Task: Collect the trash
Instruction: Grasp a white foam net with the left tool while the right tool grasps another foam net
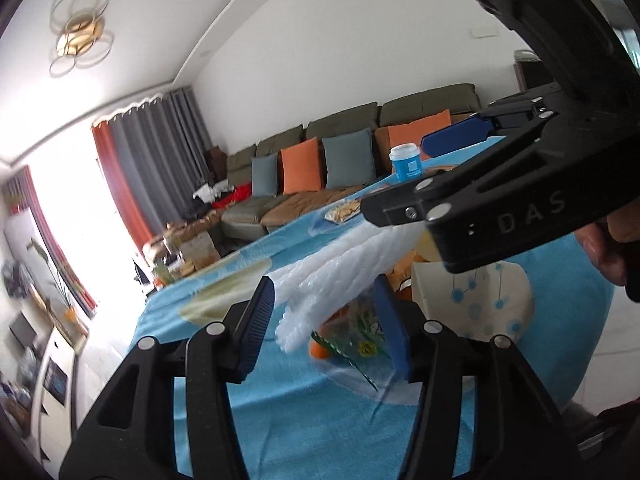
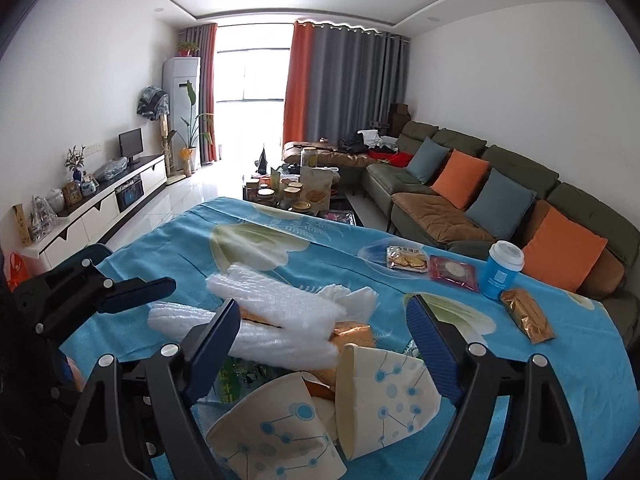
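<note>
Right gripper [image 2: 324, 344] is hovering, fingers spread wide, over the paper cups [image 2: 352, 396] at the near edge of the desk [image 2: 168, 240]; left gripper [image 1: 326, 324], fingers also wide and gripping nothing, is straddling the white foam wrap [image 1: 340, 264] just behind the cups. Best bet: be closing on one piece, not the whole pile. Blue cup [image 2: 500, 270] and snack packets [image 2: 406, 259] are sitting far beyond the cups.

White foam wrap [image 1: 340, 268] between spread left gripper [image 1: 328, 332] jaws (untouched), above blue tablecloth [image 1: 280, 412].

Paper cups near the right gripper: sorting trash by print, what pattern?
Cream with blue linked dots, paper cups; clearest in right wrist view.
</note>
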